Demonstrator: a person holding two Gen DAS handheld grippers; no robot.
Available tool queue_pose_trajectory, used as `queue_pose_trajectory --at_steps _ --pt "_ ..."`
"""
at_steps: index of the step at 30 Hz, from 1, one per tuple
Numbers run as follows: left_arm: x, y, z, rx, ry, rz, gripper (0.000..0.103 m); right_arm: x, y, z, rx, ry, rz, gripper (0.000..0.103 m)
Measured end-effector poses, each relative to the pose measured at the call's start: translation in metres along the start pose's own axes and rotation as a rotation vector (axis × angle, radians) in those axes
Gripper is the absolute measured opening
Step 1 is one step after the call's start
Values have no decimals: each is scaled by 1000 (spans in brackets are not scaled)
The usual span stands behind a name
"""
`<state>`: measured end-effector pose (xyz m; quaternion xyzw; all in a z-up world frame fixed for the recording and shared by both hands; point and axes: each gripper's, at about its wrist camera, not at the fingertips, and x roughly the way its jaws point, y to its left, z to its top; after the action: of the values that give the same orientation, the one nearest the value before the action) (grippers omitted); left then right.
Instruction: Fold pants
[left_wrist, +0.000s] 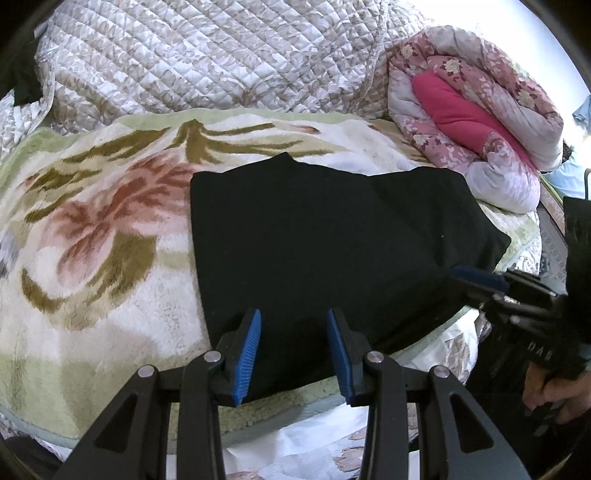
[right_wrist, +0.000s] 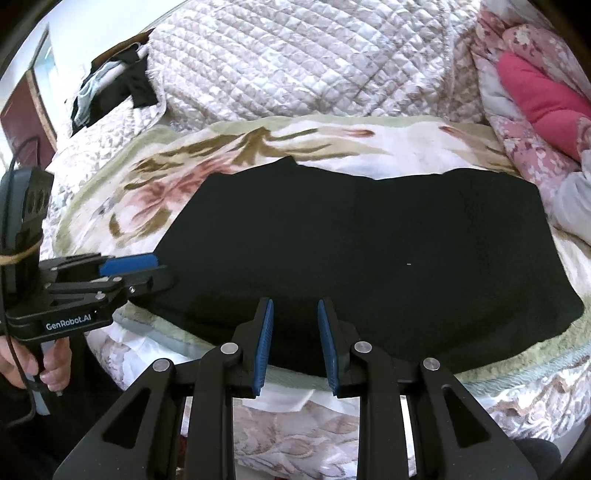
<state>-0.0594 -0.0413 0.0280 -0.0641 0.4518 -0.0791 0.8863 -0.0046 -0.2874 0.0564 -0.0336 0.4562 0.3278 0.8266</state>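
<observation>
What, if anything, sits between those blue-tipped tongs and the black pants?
Nothing visible does. The left tongs and right tongs both hang open right at the near edge of the black pants, which lie flat on the floral blanket.

We see the pants (left_wrist: 332, 236) plain black, lying on a cream blanket (left_wrist: 103, 221) with pink and olive flowers and a pale green border. Our pads (left_wrist: 248, 356) are blue on black arms. Behind, the quilt (left_wrist: 207, 55) is white with beige leaf print, and the comforter (left_wrist: 491, 99) shows pink florals around magenta.
</observation>
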Motion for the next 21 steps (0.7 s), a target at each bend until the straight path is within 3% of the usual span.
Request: queue_pose_trajectory --at_steps 8,14,21 --pt "11 1 -5 16 23 -2 40 10 -9 -7 42 32 34 25" --pt "9 -2 -6 31 17 3 40 5 -30 -11 84 29 -37 25" --pt "8 -3 -5 29 20 8 40 -19 -72 -13 225 -31 -103 25"
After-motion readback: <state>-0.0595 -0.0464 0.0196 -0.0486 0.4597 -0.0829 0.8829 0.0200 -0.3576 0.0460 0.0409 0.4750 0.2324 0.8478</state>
